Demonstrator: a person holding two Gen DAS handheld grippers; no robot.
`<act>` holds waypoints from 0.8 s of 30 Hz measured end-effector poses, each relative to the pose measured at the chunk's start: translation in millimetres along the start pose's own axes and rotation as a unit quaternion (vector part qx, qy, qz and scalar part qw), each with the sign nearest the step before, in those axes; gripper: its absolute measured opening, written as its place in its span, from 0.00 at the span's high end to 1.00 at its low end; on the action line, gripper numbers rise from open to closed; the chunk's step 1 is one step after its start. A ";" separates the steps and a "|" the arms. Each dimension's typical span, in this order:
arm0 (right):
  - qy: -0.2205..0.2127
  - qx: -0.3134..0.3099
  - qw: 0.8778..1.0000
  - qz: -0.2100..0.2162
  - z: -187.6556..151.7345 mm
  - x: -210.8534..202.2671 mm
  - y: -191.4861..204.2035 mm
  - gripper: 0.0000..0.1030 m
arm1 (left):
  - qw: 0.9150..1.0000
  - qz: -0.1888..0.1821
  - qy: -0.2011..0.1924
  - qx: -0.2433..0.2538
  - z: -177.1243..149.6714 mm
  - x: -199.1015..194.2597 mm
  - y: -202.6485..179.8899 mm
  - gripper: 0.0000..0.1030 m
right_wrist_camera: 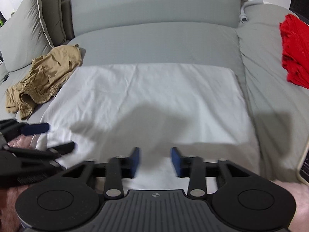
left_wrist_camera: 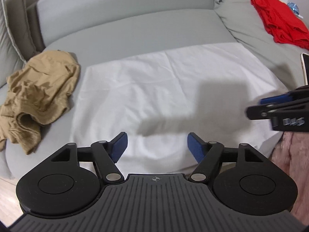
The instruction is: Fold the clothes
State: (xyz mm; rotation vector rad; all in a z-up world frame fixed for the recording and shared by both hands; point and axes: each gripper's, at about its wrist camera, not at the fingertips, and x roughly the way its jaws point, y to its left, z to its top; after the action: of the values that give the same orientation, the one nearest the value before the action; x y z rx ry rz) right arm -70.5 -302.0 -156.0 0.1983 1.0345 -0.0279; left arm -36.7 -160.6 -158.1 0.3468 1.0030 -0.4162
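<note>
A crumpled tan garment lies on the grey sofa at the left of a flat white cloth; it also shows in the right wrist view, beside the white cloth. A red garment lies folded on the right armrest, also seen in the right wrist view. My left gripper is open and empty above the near edge of the white cloth. My right gripper is open and empty above the same edge, to the right of the left one.
The grey sofa has cushions at the far left. A phone lies at the right edge of the seat. A pink furry fabric hangs at the lower right.
</note>
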 end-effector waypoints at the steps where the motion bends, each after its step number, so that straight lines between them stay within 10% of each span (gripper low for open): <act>1: -0.004 0.000 1.000 -0.002 -1.3 2.5 3.4 0.77 | 1.000 0.001 0.003 0.005 -1.1 2.5 -4.6 0.28; 24: 0.033 0.082 0.996 -0.020 -49.4 -8.9 -11.2 0.61 | 0.999 -0.005 0.025 0.021 -43.8 -0.4 -20.3 0.23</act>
State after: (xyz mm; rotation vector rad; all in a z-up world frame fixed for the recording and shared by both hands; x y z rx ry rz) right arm -118.4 -304.8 -174.5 0.3303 1.1017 -0.1439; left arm -79.0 -157.8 -181.2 0.3923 1.0450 -0.4395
